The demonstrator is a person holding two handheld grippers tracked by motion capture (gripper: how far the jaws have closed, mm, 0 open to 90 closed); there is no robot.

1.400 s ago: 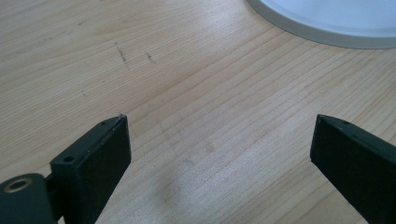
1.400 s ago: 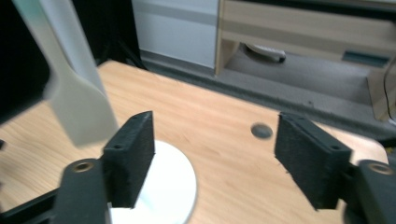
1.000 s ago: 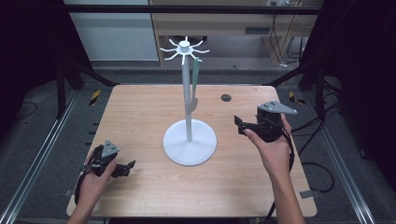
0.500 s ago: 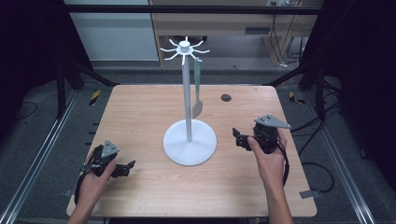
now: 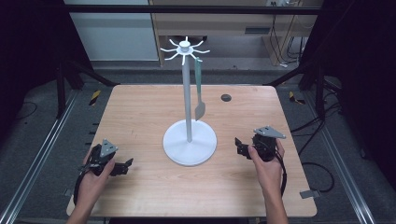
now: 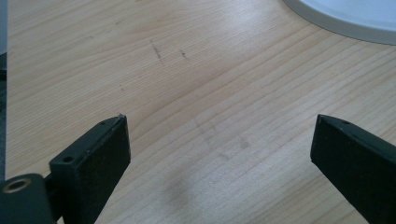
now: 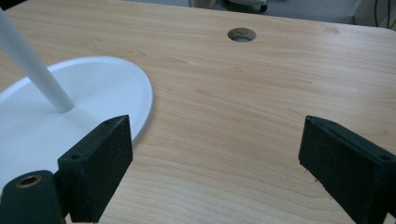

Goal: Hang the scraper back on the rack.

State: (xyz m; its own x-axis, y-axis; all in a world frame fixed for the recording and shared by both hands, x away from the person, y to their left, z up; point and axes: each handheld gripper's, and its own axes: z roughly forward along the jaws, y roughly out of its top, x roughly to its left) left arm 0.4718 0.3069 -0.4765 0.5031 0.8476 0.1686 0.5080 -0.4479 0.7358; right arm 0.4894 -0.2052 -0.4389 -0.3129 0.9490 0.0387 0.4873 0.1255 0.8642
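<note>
A white stand with a round base [image 5: 190,142] and a thin pole [image 5: 187,95] rises from the middle of the wooden table [image 5: 140,107]. Short hooks ring its top [image 5: 185,46]. A green-handled spatula [image 5: 199,93] hangs from one hook, right of the pole. My left gripper [image 5: 125,167] rests low at the front left, open and empty, its jaws wide apart over bare wood [image 6: 210,116]. My right gripper [image 5: 239,147] sits just right of the base, open and empty; the base's edge [image 7: 93,98] and pole [image 7: 32,65] lie ahead to its left.
A small round hole [image 5: 226,97] pierces the tabletop at the back right, also seen as the hole [image 7: 241,34] ahead of the right gripper. Metal rails [image 5: 42,154] and dark frame posts flank the table. A cable [image 5: 282,172] trails from the right gripper.
My right gripper has drawn back toward the person and come down to the table beside the stand's base. The left gripper has stayed put.
</note>
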